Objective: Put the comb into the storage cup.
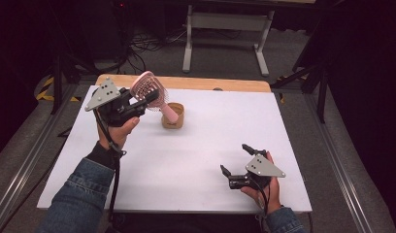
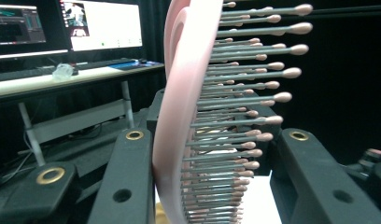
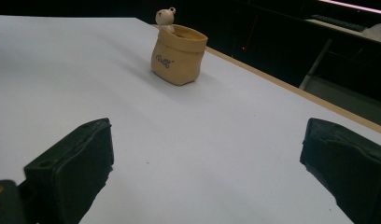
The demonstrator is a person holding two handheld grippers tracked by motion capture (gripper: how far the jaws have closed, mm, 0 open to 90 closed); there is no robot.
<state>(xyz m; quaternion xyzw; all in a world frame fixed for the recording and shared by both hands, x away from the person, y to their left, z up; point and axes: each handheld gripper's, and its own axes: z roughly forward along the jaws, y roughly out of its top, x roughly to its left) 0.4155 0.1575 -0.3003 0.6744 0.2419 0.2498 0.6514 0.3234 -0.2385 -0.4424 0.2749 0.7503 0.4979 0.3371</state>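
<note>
My left gripper [image 1: 150,97] is raised over the table's back left, shut on the head of a pink hairbrush [image 1: 146,87]. In the left gripper view the brush [image 2: 179,116] stands on edge between the two jaws, its bristles pointing right. The handle slants down toward a tan sack-shaped pot [image 1: 173,115]; from above I cannot tell whether it touches. In the right gripper view, the pot [image 3: 178,55] stands upright with a small bear figure at its rim. My right gripper [image 1: 234,158] hovers low near the front right, open, with only bare table between its jaws [image 3: 202,163].
The white tabletop [image 1: 201,160] has a wooden strip along its back edge [image 1: 210,83]. Metal rails run along both sides of the table. A white desk frame [image 1: 227,29] and cables are on the floor behind. Monitors [image 2: 67,28] sit on a desk beyond.
</note>
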